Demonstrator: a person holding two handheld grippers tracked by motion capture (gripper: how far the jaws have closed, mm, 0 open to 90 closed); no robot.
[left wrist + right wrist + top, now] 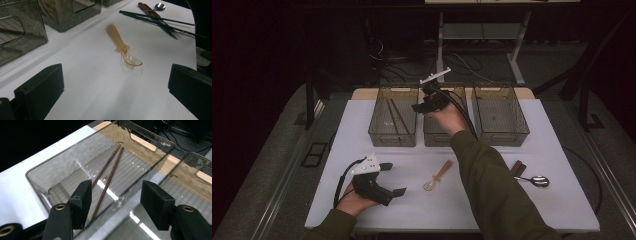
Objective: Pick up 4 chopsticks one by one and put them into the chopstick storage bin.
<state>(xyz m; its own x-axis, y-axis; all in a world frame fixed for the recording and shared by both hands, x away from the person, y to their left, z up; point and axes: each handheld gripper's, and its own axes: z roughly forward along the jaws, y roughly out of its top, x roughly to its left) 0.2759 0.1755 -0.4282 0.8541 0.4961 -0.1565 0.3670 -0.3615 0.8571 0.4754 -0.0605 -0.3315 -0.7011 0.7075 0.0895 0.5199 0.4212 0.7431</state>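
Note:
My right gripper (417,106) hangs over the back of the table, above the edge between the left clear bin (393,137) and the middle bin (437,137). Its jaws (116,192) stand open with nothing between them. Below them, two brown chopsticks (110,172) lie side by side on the left bin's floor (394,116). My left gripper (394,178) rests low at the front left of the white table, open and empty (116,85). An orange see-through plastic spoon (122,46) lies on the table just beyond it (438,176).
A third clear bin (499,117) stands at the back right. A metal spoon (537,181) with a brown handle lies at the right of the table (156,7). Thin dark sticks (155,21) lie near it. The right forearm crosses the table's middle.

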